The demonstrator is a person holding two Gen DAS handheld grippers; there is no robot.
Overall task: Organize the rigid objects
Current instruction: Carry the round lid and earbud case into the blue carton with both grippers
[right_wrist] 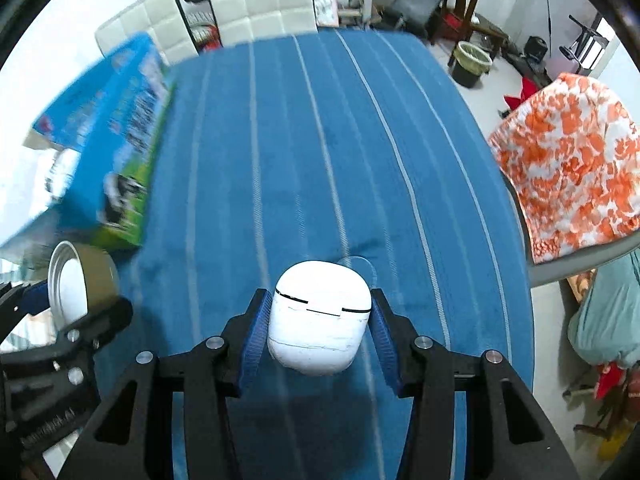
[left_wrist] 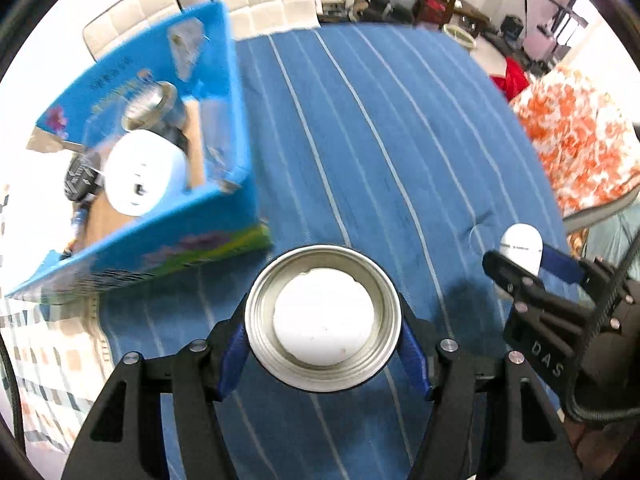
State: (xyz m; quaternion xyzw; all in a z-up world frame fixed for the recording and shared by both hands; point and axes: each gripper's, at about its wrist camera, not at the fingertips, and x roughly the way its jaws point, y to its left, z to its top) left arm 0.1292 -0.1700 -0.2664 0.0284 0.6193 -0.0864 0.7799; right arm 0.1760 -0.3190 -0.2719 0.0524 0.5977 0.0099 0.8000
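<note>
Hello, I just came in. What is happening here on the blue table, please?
A person is sorting small objects with two handheld grippers. The left gripper holds a round metal lid, open side toward the camera. The right gripper holds a white earbud case. Both are above the blue striped tablecloth. At the left stands an open blue cardboard box, already containing a white round object and other items.

A tabletop [right_wrist: 304,152] covered in a blue cloth with thin white stripes fills the middle of both views. An open blue cardboard box [left_wrist: 168,200] sits on it at the left of the frame.
</note>
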